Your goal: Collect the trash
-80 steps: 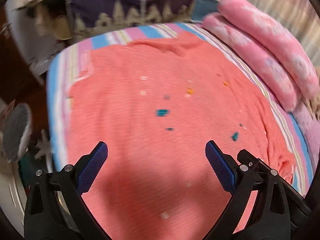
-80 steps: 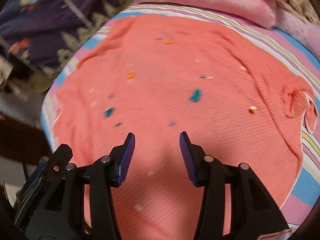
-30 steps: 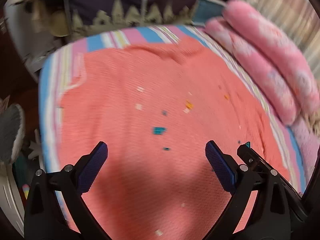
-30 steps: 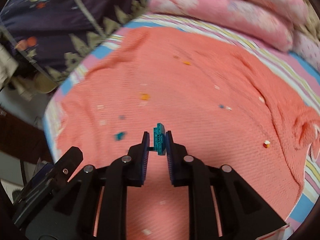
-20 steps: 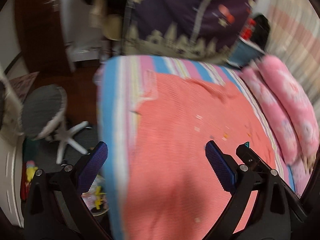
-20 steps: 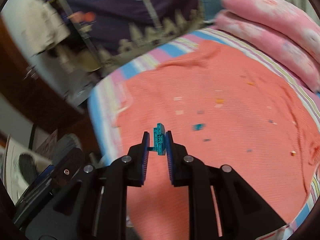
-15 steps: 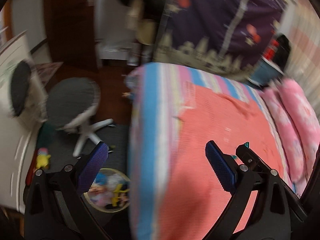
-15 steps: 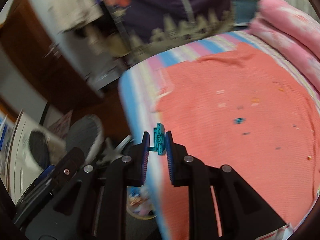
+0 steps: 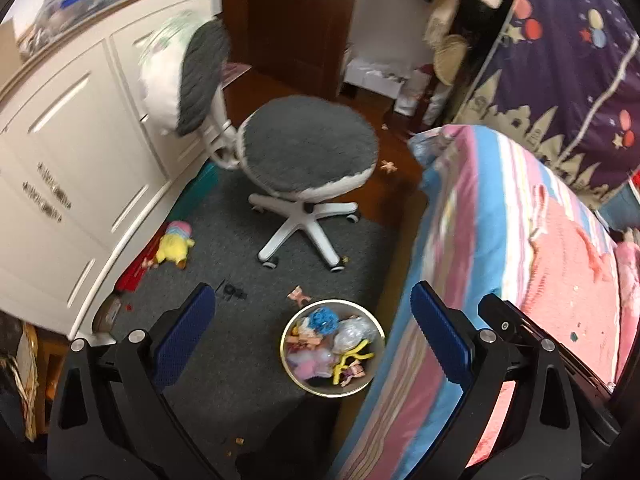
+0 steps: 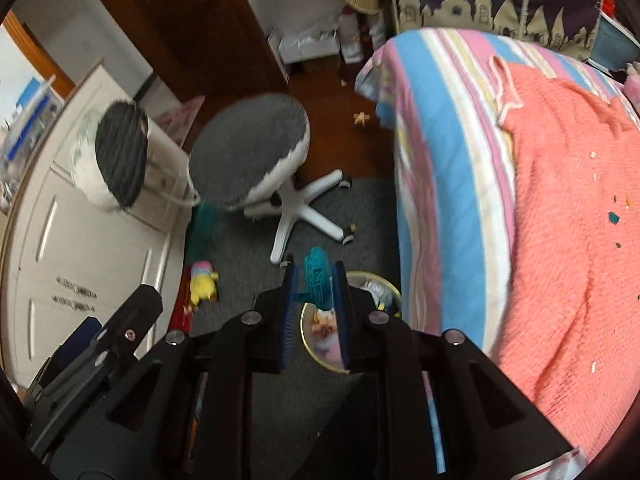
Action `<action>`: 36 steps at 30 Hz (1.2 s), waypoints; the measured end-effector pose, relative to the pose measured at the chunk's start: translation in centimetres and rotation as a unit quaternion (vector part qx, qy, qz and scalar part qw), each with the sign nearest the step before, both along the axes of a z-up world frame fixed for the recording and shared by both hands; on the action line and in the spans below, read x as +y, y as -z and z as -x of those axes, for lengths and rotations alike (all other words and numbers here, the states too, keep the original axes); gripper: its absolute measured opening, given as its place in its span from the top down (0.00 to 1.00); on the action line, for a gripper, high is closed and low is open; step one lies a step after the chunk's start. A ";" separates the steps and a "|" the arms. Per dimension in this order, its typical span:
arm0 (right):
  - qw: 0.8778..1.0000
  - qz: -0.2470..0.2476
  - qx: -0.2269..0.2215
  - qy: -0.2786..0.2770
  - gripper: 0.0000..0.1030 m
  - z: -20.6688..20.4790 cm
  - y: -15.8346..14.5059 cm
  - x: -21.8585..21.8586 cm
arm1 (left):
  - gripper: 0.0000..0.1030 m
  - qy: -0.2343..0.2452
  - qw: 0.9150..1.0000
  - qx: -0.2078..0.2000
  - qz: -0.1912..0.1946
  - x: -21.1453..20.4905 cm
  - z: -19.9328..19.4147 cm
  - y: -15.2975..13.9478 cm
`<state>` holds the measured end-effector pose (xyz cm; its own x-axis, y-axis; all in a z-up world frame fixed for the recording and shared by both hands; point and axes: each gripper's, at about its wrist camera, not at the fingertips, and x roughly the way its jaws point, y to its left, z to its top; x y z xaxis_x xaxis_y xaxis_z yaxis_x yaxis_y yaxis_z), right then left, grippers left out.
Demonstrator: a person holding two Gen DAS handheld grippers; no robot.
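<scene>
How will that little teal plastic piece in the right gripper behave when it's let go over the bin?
The teal piece looks rigid and probably light, so it should drop straight. Small and hard, it might bounce off the trash already heaped in the bin.

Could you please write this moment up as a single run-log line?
right gripper: shut on teal scrap, above trash bin | left gripper: open, empty | bin beside bed | small scraps remain on coral blanket

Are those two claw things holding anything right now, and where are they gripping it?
The right gripper pinches a small teal plastic piece by its flat sides; its top sticks out above the fingers. The left gripper is open and holds nothing.
</scene>
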<state>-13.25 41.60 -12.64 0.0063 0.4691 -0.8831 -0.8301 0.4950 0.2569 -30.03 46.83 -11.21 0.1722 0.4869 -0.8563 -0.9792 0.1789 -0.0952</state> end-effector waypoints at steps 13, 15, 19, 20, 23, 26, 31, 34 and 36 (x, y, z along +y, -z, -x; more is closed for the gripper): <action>0.999 -0.004 0.004 0.050 0.57 -2.3 0.0 -1.5 | 0.07 0.031 0.999 -0.007 -0.018 -0.8 -2.1 -0.8; 0.998 -0.010 0.001 0.070 0.57 -3.6 -0.1 -2.6 | 0.07 0.052 0.998 -0.008 -0.024 -1.4 -3.8 -1.1; 0.992 -0.015 0.003 0.124 0.57 -7.5 -0.1 -6.0 | 0.07 0.104 0.994 -0.009 -0.027 -2.9 -8.4 -1.3; 0.991 -0.015 0.001 0.134 0.57 -8.4 -0.2 -6.7 | 0.07 0.113 0.993 -0.009 -0.027 -3.2 -9.4 -1.3; 0.984 -0.014 -0.005 0.176 0.57 -11.4 -0.2 -9.7 | 0.07 0.156 0.987 -0.012 -0.025 -4.7 -13.3 -1.4; 0.975 -0.016 -0.003 0.221 0.57 -14.4 -0.2 -13.0 | 0.07 0.202 0.979 -0.014 -0.026 -6.6 -17.4 -1.5; 0.960 -0.017 -0.014 0.278 0.57 -18.8 0.0 -17.3 | 0.07 0.264 0.964 -0.011 -0.030 -10.0 -23.7 -1.4; 0.952 -0.020 -0.014 0.304 0.57 -21.6 0.6 -19.4 | 0.07 0.291 0.956 -0.010 -0.039 -11.8 -27.3 -1.0; 0.948 -0.023 -0.012 0.316 0.57 -23.4 1.4 -20.7 | 0.07 0.303 0.952 -0.006 -0.035 -12.6 -29.6 -0.4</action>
